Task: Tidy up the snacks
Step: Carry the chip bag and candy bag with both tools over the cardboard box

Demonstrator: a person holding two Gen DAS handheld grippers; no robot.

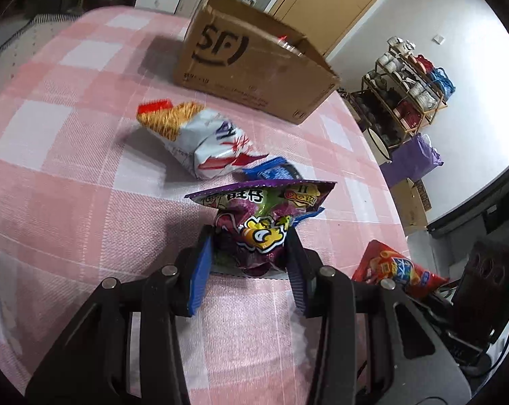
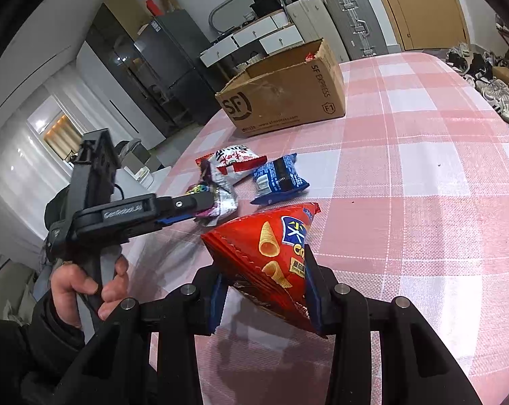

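Pink checked tablecloth (image 2: 423, 175) under left claw (image 1: 251, 253) gripping purple bag (image 1: 257, 222), right claw (image 2: 266, 290) red bag (image 2: 271, 253).

The tablecloth (image 2: 423, 175) was pink and white plaid. The box (image 1: 251, 60) was plain brown cardboard with a black logo. One bag (image 1: 254, 226) was purple with a yellow cartoon figure; another bag (image 2: 271, 256) was red, printed with golden cones. A third bag (image 1: 200, 138) was white with red and orange, and a fourth bag (image 2: 278, 179) was blue. Both grippers were black with blue pads (image 1: 200, 270).
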